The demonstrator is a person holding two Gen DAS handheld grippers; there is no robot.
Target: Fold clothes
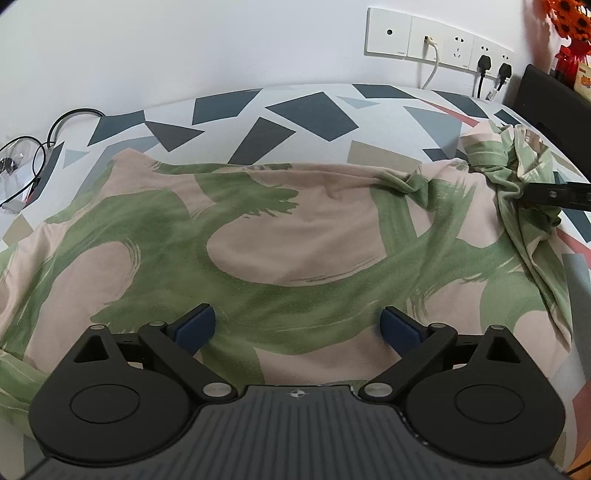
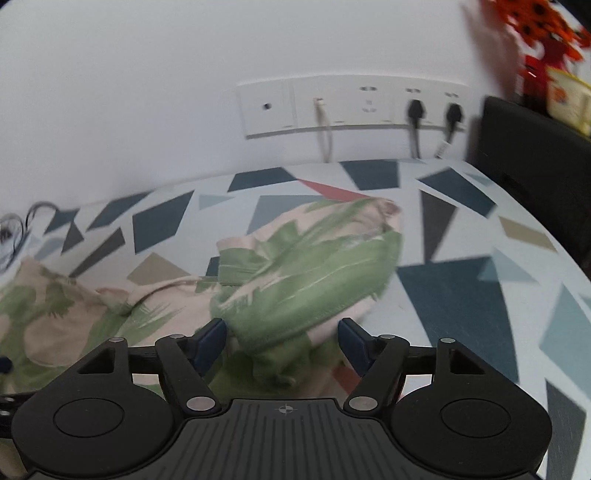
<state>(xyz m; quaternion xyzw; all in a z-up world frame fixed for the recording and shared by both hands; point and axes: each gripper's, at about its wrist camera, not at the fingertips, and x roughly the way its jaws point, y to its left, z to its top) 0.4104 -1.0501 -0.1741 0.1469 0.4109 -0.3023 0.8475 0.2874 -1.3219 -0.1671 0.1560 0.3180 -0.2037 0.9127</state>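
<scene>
Softly rumpled pink-green garment (image 1: 258, 236) drapes geometric-print sheet (image 1: 306, 110).

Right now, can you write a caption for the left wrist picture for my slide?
Open left gripper hovers over a pink-and-green garment spread on a bed sheet with a triangle pattern.

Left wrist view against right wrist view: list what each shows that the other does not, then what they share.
Only the left wrist view shows the garment's broad, flat spread, the left tongs open above it, and the right tongs' black finger reaching in at the bunched end.

Only the right wrist view shows the right tongs open, with a bunched green sleeve lying between the pads, apparently unpinched.

Both show the pink-and-green garment, the geometric bed sheet, the wall sockets with two black plugs, and the orange flowers.
</scene>
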